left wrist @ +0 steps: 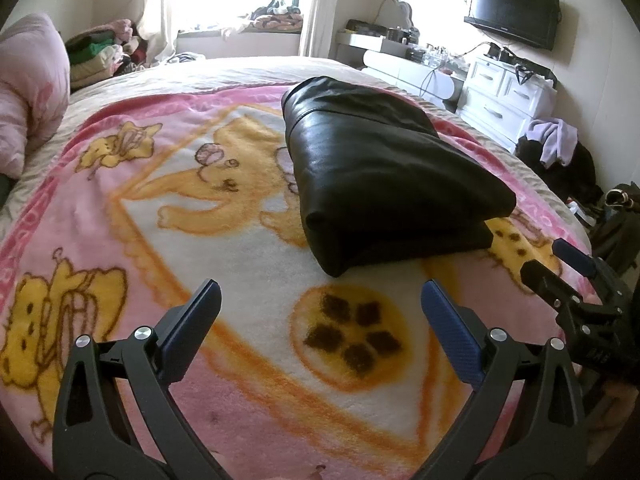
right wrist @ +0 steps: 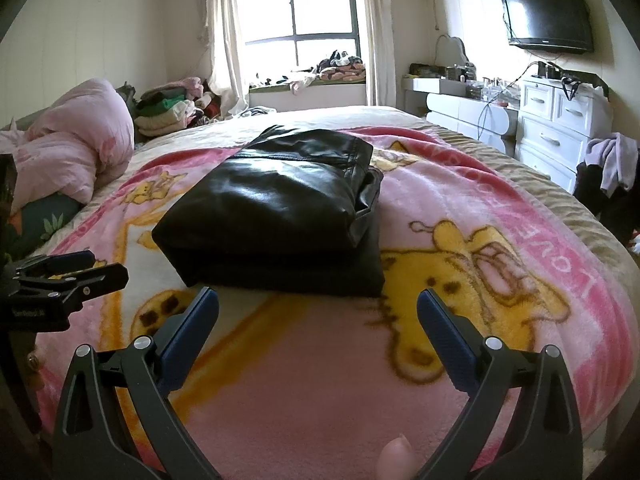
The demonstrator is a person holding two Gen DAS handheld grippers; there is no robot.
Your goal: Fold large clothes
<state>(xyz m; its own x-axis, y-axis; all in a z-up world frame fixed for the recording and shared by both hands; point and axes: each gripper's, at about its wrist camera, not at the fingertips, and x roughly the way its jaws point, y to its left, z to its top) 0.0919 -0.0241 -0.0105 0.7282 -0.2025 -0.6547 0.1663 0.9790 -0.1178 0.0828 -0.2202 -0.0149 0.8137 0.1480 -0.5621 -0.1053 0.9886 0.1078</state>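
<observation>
Closest in, both tools hang over the near edge of the bed with nothing in them. The left gripper point(left wrist: 320, 308) has its blue-padded fingers spread wide above the pink cartoon blanket point(left wrist: 120, 208), over a yellow round patch with brown squares. The right gripper point(right wrist: 318, 312) is spread just as wide — its pads frame bare pink fleece and the yellow bear print, gripping nothing. Each tool shows at the edge of the other's view: the right one low at the right side of the left wrist view, the left one low at the left side of the right wrist view. A fingertip point(right wrist: 396, 456) pokes up at the bottom of the right wrist view.

Just beyond the fingertips lies the black leather garment point(right wrist: 272, 208), folded into a thick, glossy bundle resting flat on the blanket near the middle of the bed. Its upper layer sits a little askew on the lower one, with a seamed edge toward the window side. Neither gripper touches it; the right one is the nearer.

Further back on the left is a bunched pink duvet point(right wrist: 76, 144), and behind it a pile of folded clothes point(right wrist: 168, 110) in the corner. On the right stand white drawers point(right wrist: 556, 128) with a cluttered top, clothing draped near them, and a dark television point(right wrist: 546, 16) on the wall. At the far end — bright and washed out — is the window point(right wrist: 300, 20) with curtains and things heaped on its sill.
</observation>
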